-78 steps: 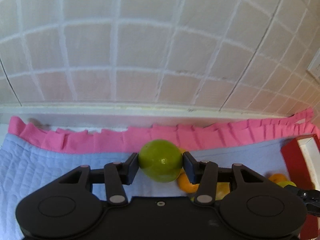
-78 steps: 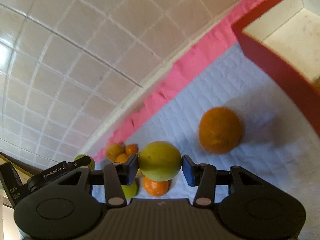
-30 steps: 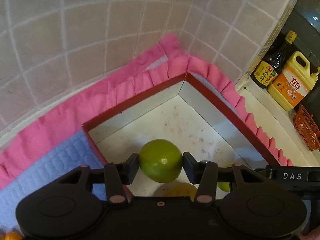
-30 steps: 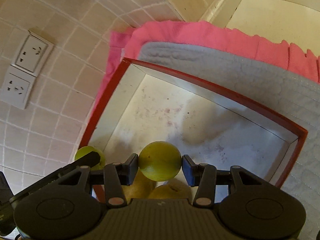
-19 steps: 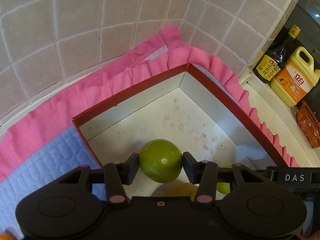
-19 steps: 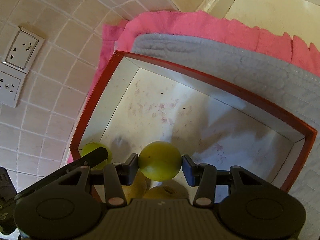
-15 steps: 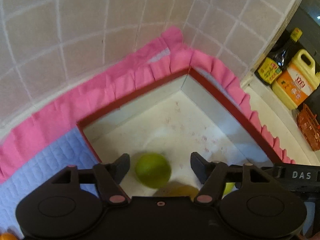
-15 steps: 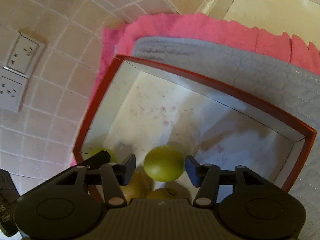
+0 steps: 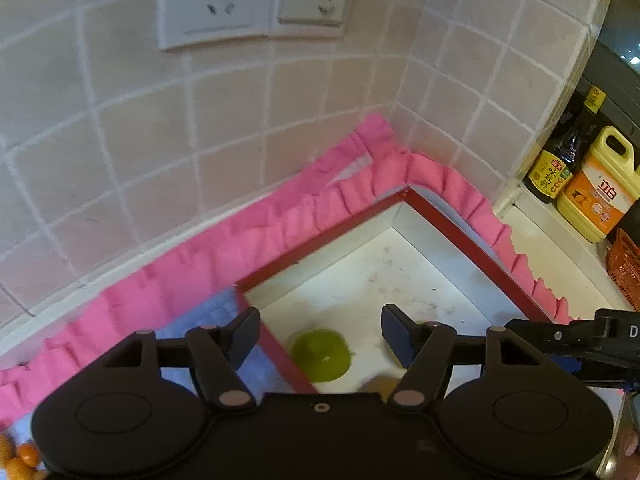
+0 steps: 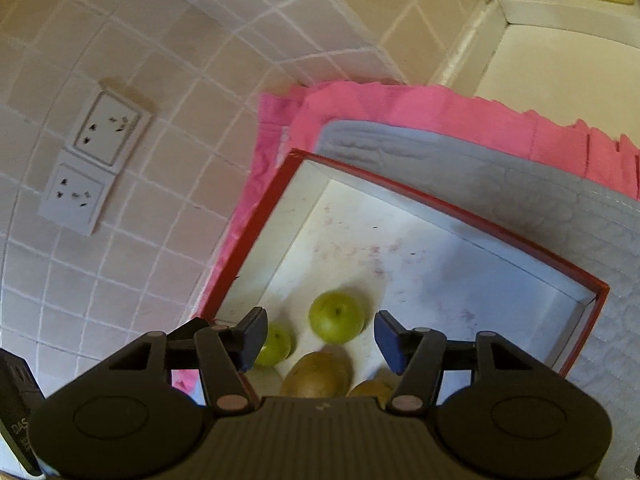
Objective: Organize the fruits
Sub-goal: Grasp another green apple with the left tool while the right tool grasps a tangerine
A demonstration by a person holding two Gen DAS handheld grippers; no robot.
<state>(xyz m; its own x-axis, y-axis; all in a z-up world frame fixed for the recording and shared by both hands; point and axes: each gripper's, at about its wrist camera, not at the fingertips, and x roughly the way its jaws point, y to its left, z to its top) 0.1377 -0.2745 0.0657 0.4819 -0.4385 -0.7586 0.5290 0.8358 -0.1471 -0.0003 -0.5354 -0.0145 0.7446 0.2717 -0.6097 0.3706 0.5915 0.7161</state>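
Inside the red-rimmed, white-floored cardboard box (image 10: 460, 276), two round green fruits now lie free on the floor; half a second ago each was clamped between a pair of pads. The left gripper (image 9: 320, 334) stands with its jaws wide apart and nothing touching them. Its round green fruit (image 9: 320, 355) rests below the gap, just inside the box's near left wall. The right gripper (image 10: 320, 334) has its jaws apart and opening further, the pads clear of any fruit. Its round yellow-green fruit (image 10: 337, 322) sits on the box floor beneath the gap, near two brownish oval fruits (image 10: 318, 374) at the lower frame edge. A second small green fruit (image 10: 276, 345) shows beside the right gripper's left pad; this is probably the left gripper's fruit, though blur prevents certainty.

Both views also take in more of the tiled wall (image 9: 120, 140) and its white socket plates (image 9: 256, 0) than a second ago, consistent with both grippers lifting away.

Assessment: both placements appear complete. Small orange fruits (image 9: 16, 456) remain on the blue quilted mat with pink frill (image 9: 208, 316) outside the box, so further collection is likely required.
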